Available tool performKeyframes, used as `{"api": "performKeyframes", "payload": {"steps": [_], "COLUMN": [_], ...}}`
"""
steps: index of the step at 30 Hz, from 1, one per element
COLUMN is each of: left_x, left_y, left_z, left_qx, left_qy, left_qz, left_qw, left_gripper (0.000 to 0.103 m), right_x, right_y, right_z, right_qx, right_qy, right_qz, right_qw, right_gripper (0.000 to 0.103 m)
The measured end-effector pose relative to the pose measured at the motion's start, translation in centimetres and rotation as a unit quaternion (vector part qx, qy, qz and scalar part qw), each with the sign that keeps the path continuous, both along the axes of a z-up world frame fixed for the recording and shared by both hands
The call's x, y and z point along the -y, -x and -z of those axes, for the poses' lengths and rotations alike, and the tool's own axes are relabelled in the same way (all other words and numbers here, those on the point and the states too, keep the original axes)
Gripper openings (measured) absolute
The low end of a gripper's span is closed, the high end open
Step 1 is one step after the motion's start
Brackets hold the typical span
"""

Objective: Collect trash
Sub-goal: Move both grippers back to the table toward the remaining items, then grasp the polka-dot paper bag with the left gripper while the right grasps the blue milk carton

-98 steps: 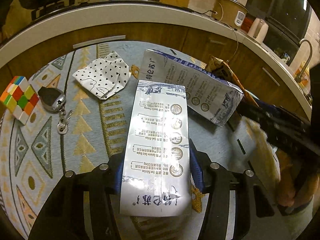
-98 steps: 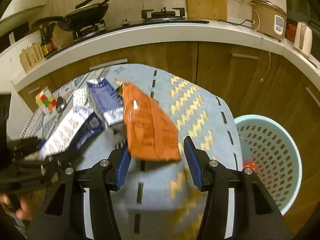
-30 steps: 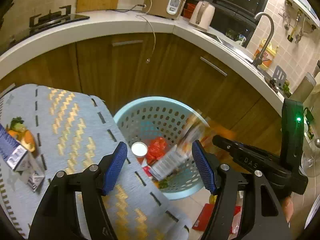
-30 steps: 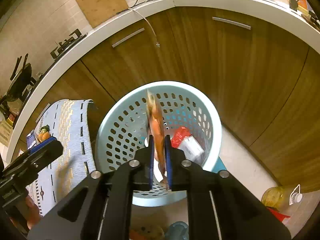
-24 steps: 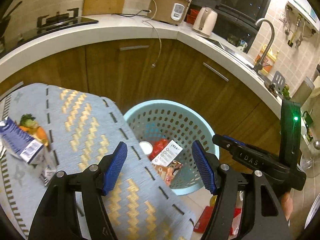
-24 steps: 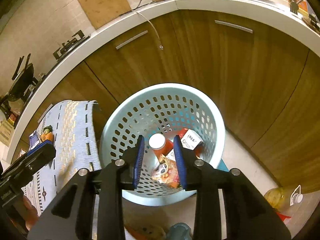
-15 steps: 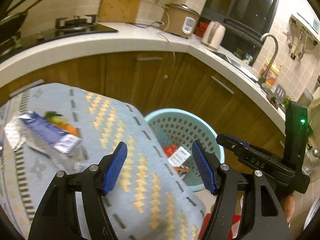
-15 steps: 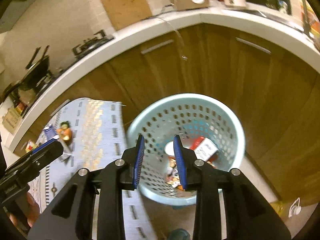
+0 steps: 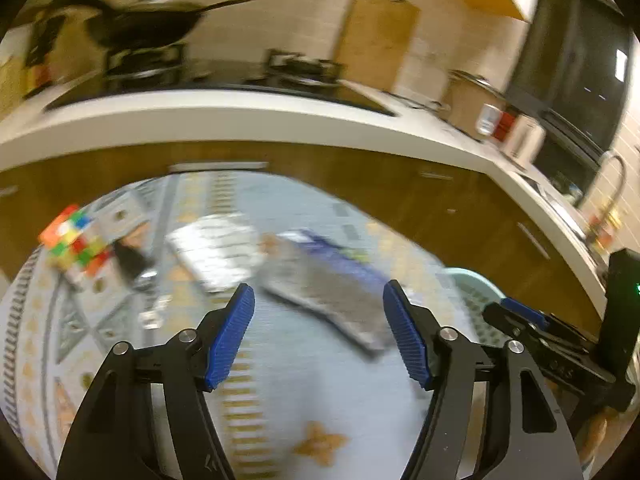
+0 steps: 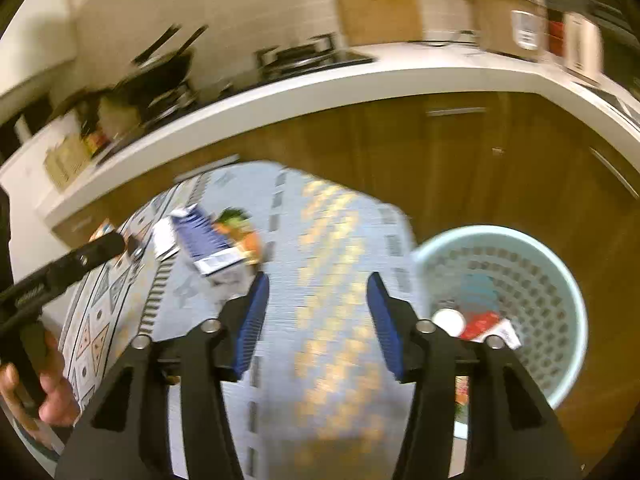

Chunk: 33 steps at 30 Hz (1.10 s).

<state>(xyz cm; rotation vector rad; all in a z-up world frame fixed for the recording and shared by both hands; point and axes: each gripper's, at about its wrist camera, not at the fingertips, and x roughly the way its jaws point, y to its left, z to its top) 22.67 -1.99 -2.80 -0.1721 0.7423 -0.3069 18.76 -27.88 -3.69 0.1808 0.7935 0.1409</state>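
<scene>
The right gripper has just been opening and now stands wide with nothing inside. The left gripper is wide and empty too. Both hang over the patterned cloth. A blue and white carton lies there past the left claw. Other trash sits in the pale blue basket beside the cloth

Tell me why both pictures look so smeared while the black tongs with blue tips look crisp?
Left wrist view: the carton and colour cube on the cloth are streaked with motion blur, yet the left tongs are sharp. Right wrist view: the basket and worktop smear, the right tongs don't; fisheye bends the worktop's edge.
</scene>
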Motion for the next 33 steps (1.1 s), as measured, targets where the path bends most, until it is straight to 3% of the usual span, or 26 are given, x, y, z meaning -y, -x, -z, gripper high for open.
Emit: {"api": "performKeyframes", "payload": {"steps": [2, 7, 12, 15, 21, 24, 27, 33], "left_x": [-2.5, -5.4, -5.4, -5.2, -4.0, -4.0, -3.6, -1.3], "left_y": [-0.6, -2.1, -3.9, -4.8, -7.1, -8.7, -10.1, -12.2], "left_z": [0.5, 1.3, 2.5, 3.3, 4.3, 5.2, 6.2, 7.8], "left_qx": [-0.008, -0.025, -0.038, -0.045, -0.059, -0.083, -0.109, -0.117], "left_qy": [0.003, 0.007, -0.010, -0.019, -0.035, -0.026, -0.025, -0.089], "left_qz": [-0.025, -0.046, -0.034, -0.033, -0.029, -0.038, -0.047, -0.054], "left_qw": [0.9996, 0.9986, 0.9986, 0.9983, 0.9972, 0.9955, 0.9926, 0.9877], "left_gripper": [0.064, 0.064, 0.064, 0.064, 0.066, 0.081, 0.081, 0.082], "right_x": [-2.2, -5.9, -7.5, -7.6, -7.3, -6.0, -4.9, -3.6], "right_y": [-1.3, -3.6, -5.5, -5.9, -3.7, -1.6, 0.7, 2.6], "right_z": [0.5, 1.5, 2.5, 3.1, 2.8, 3.1, 3.1, 3.0], "right_qx": [-0.011, -0.023, -0.036, -0.048, -0.056, -0.087, -0.090, -0.096], "right_qy": [0.012, 0.029, 0.035, 0.018, 0.001, -0.038, -0.036, -0.042], "right_qz": [-0.022, -0.054, -0.056, -0.062, -0.059, -0.052, -0.031, -0.010], "right_qw": [1.000, 0.998, 0.997, 0.997, 0.997, 0.994, 0.995, 0.994], "right_gripper": [0.067, 0.067, 0.067, 0.046, 0.045, 0.045, 0.045, 0.045]}}
